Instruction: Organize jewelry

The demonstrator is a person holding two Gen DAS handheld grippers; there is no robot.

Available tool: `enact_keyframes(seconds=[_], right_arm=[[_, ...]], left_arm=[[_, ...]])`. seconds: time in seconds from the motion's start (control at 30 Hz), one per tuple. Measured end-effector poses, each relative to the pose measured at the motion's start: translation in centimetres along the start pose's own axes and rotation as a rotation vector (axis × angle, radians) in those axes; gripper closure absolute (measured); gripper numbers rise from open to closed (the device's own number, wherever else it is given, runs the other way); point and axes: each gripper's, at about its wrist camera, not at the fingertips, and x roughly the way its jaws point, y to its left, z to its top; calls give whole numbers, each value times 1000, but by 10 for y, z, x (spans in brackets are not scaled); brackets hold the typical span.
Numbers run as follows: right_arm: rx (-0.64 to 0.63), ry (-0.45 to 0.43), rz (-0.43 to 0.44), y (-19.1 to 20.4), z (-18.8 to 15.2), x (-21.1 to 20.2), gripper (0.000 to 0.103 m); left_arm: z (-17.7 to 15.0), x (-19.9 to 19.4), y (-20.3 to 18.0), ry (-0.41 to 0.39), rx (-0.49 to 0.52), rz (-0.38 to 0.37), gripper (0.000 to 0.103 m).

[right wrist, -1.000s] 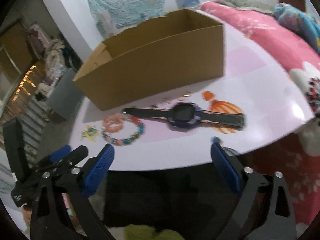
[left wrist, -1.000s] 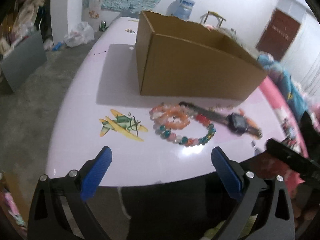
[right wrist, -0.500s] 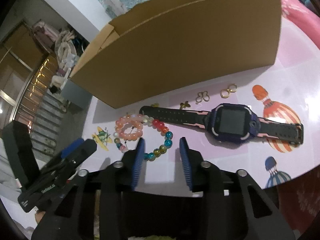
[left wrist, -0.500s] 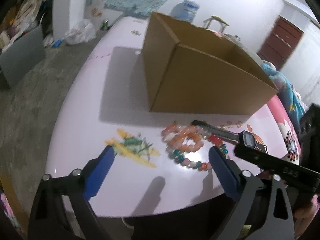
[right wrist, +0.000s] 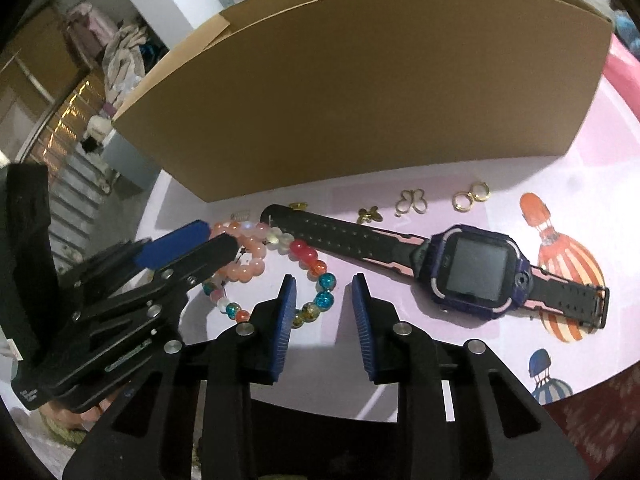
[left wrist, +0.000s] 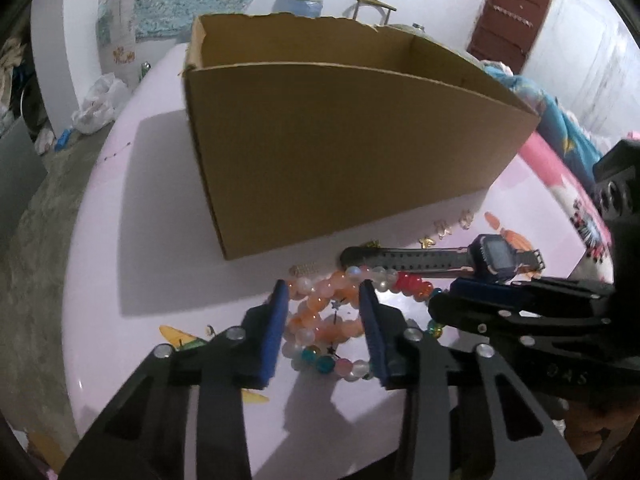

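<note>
With the left gripper (left wrist: 323, 320) closing around the peach bracelet (left wrist: 320, 312) at lower centre, both pads should catch beads squarely before lifting.

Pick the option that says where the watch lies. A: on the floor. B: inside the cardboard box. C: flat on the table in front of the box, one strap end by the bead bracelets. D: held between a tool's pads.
C: the watch lies flat on the pink table in front of the cardboard box, its strap end next to the bead bracelets, with no tool touching it.
</note>
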Motion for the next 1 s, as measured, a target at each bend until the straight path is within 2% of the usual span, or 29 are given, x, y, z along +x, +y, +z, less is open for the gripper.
enact_keyframes(seconds=[0.17, 0.23, 0.33, 0.4, 0.7, 0.87, 1.0], right_arm=[[-39, 0, -12, 7, -1, 1, 83], [-50, -2, -26, 9, 1, 5, 94], [-39, -2, -7, 4, 3, 5, 95], [-31, -3, 8, 2, 4, 4, 96], [-31, -51, 57, -6, 0, -29, 96], [-74, -126, 67, 3, 6, -65, 96], [-152, -244, 77, 17, 27, -109, 96]], left_arm=[[3, 5, -9, 20, 54, 41, 74], [4, 7, -11, 37, 60, 40, 83], [5, 10, -12, 44, 61, 46, 92], [5, 7, -12, 34, 61, 43, 94], [6, -27, -20, -26, 38, 5, 94], [19, -69, -30, -111, 36, -26, 94], [48, -117, -40, -243, 75, -54, 94]])
